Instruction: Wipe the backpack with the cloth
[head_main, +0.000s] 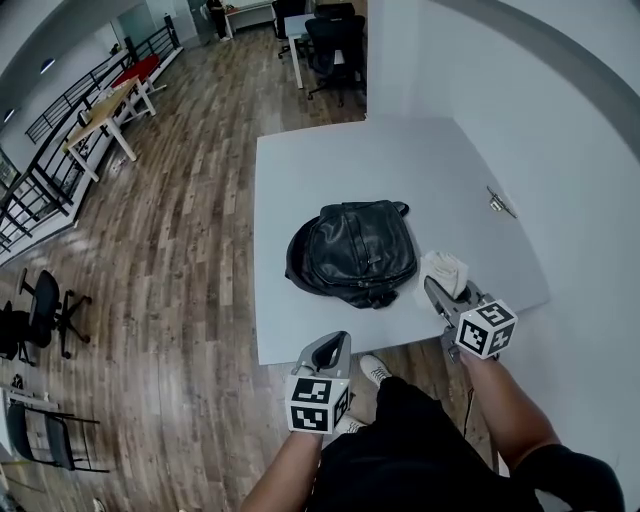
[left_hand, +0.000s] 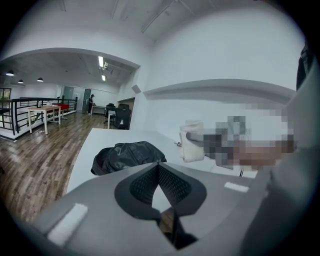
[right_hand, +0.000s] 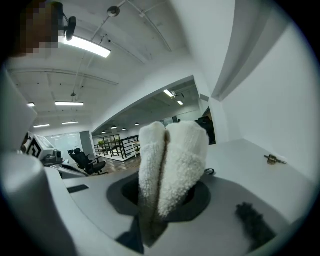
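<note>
We are holding the right gripper (head_main: 436, 292) over the near right part of the white table (head_main: 300, 190). Its fingers are clamping a folded white cloth (right_hand: 172, 160), which is standing up between them in two thick rolls. The cloth is sitting just beside the right side of the black backpack (head_main: 355, 250); we cannot tell whether the two are touching. The backpack is lying flat in the middle of the table, toward its near edge, with its opening facing left. We are hovering the left gripper (head_main: 338, 345) at the table's near edge, just near of the backpack, apart from it. Its fingers are pressing together with nothing between them. A small metal fitting (head_main: 500, 203) is lying at the table's far right, well apart from the backpack.
</note>
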